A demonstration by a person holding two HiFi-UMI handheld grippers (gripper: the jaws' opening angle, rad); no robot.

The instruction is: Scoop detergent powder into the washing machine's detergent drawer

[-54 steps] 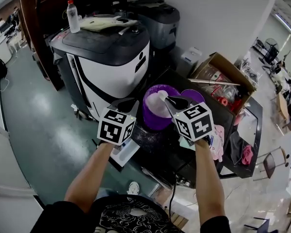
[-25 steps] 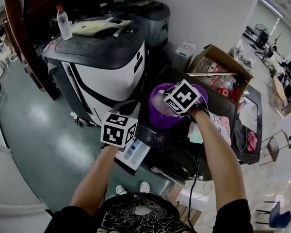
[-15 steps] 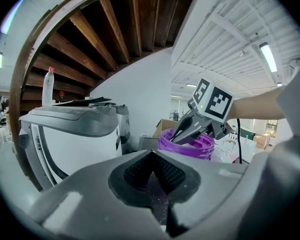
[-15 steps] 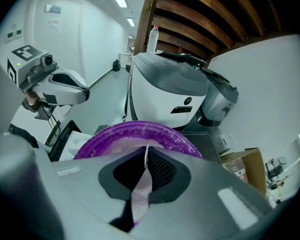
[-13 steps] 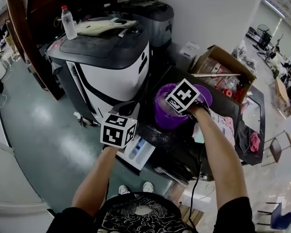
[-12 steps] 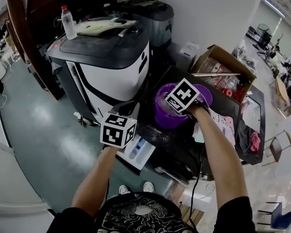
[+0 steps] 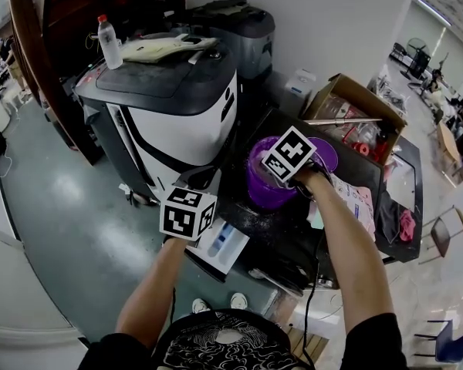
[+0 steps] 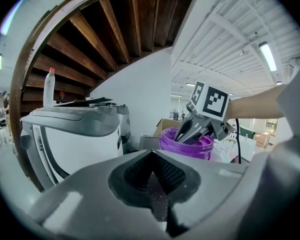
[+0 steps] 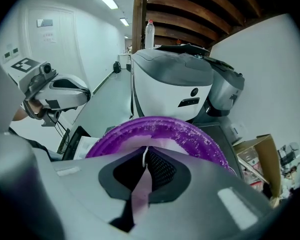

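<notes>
Scooping now: the right gripper [image 9: 145,153] is shut tight on the thin pink scoop [image 9: 139,186] and dips it into the purple tub [image 9: 202,138] of powder [image 9: 167,143].
Left gripper: the left gripper [image 8: 152,154] is closed with nothing in it. It hangs near the tub.
Drawer: the white drawer [image 7: 220,241] is pulled out, lower than the tub and just beside the left gripper.
Spill risk: the full scoop must go over the tub edge and down to the drawer. A tilt or shake could drop powder on the floor [image 7: 77,206].
Slip risk: the handle is thin, so it could turn in the jaws.
Tub risk: nothing holds the tub, so a hard push could slide it.
</notes>
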